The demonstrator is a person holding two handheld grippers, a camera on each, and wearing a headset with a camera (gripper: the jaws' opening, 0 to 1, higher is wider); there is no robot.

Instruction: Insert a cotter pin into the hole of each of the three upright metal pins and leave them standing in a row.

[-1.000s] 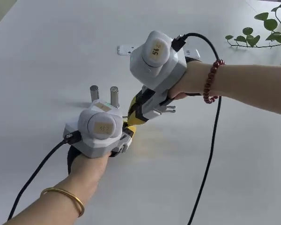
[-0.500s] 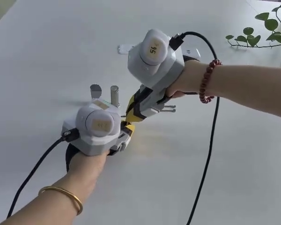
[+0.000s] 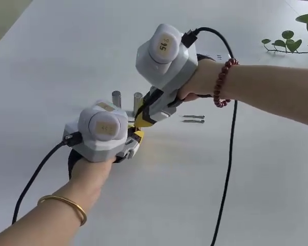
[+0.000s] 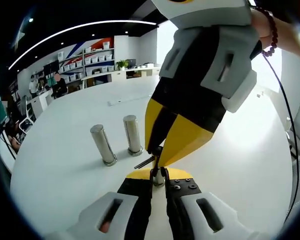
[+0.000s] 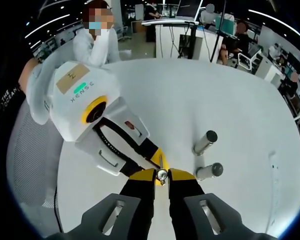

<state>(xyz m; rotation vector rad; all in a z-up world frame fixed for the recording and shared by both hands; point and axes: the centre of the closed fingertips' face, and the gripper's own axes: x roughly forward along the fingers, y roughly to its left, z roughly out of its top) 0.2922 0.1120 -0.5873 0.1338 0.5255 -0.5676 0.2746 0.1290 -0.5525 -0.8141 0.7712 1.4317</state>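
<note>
Two upright metal pins [image 3: 116, 97] [image 3: 137, 100] stand side by side on the white table, seen again in the left gripper view [image 4: 103, 145] [image 4: 132, 135]. My left gripper [image 3: 137, 135] is shut on a third metal pin [image 4: 159, 177], held just in front of them. My right gripper [image 3: 139, 122] comes down from above, tip to tip with the left, shut on a cotter pin [image 4: 144, 162] at that pin's top. From the right gripper view I look down on the pin's round top [image 5: 162, 174] between my jaws. Two spare cotter pins [image 3: 193, 119] lie to the right.
The white table [image 3: 256, 169] stretches wide around the work. A black cable [image 3: 229, 154] trails from the right gripper across the table. Green plant sprigs [image 3: 287, 41] lie at the far right. A small white tag [image 4: 127, 99] lies behind the pins.
Both grippers stay tip to tip and have drifted slightly left, closer to the two standing pins. The head view has shifted, so the spare cotter pins now show apart from the right gripper.
</note>
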